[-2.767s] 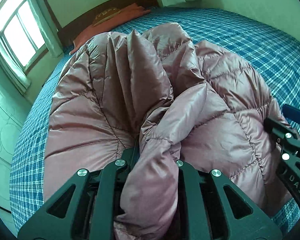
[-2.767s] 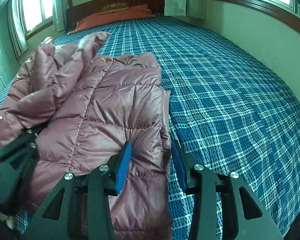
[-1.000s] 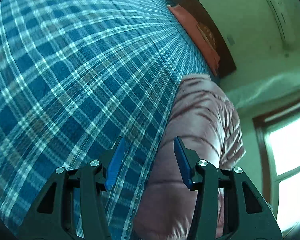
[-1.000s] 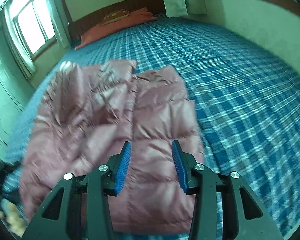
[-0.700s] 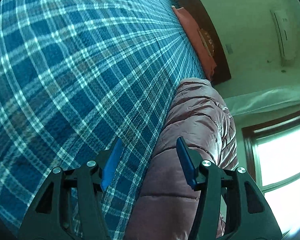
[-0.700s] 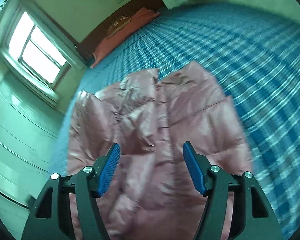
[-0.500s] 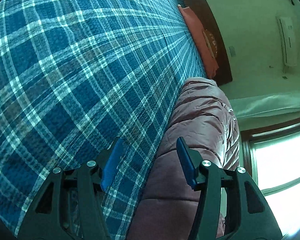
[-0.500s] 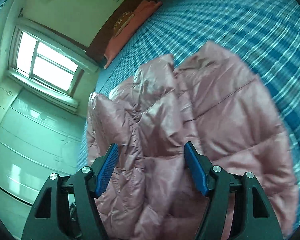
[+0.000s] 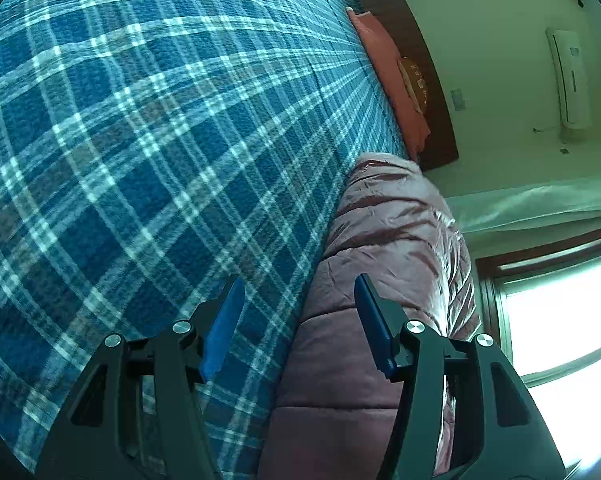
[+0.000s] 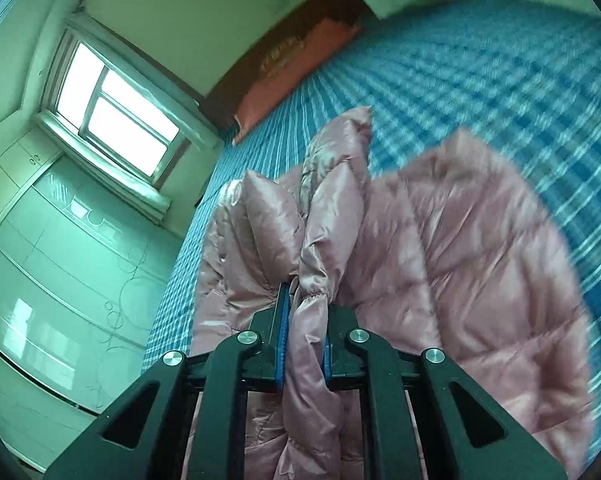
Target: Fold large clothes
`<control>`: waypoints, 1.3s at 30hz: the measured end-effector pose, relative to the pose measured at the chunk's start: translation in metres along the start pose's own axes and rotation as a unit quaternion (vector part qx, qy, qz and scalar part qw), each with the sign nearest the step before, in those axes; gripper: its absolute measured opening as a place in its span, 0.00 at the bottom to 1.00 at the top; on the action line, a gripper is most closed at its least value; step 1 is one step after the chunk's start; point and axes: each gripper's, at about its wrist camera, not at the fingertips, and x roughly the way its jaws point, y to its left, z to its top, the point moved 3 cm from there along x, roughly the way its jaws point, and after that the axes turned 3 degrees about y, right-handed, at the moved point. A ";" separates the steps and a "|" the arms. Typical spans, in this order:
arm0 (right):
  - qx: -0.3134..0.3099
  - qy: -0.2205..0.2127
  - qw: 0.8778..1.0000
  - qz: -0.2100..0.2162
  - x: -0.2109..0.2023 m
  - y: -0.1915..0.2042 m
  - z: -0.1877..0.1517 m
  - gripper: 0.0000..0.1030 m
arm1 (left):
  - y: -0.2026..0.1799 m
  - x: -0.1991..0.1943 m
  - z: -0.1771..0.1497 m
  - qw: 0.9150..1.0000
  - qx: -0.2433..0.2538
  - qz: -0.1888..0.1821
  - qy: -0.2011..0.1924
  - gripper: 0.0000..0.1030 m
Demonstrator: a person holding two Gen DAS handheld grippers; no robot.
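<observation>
Pink quilted jacket (image 10: 460,248), shiny fabric with stitched channels, lies on the bed (image 10: 500,60) near its left side as the right wrist view frames it. Body panel is spread fairly flat toward the right; the other half is bunched into upright folds. One sleeve (image 10: 320,272), with a gathered elastic cuff, runs from the heap down into the right gripper (image 10: 303,344).

Right gripper: jaws clamped tight on the sleeve at the cuff, blue pads pressing the fabric from both sides. Sleeve end hangs below the jaws toward the camera.

Left gripper (image 9: 298,320): jaws about half spread and nothing pinched. The jacket's edge (image 9: 380,260) passes between the pads without visible contact; the left pad is over the bedspread, the right pad over the jacket. View is rolled strongly sideways.

No containers in view.

Surroundings: blue plaid bedspread (image 9: 140,120) covers the bed. Orange pillow (image 10: 296,76) lies at the dark wooden headboard (image 9: 436,112). Window (image 10: 116,112) on the wall beside the bed, pale cupboard (image 10: 60,280) below it. Air conditioner (image 9: 570,76) high on the wall. Far bedspread in the right wrist view is blurred.
</observation>
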 end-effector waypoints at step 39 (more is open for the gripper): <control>0.101 0.058 0.993 0.002 -0.086 -0.079 -0.083 0.21 | -0.047 0.013 -0.083 0.993 0.059 -0.049 0.092 0.78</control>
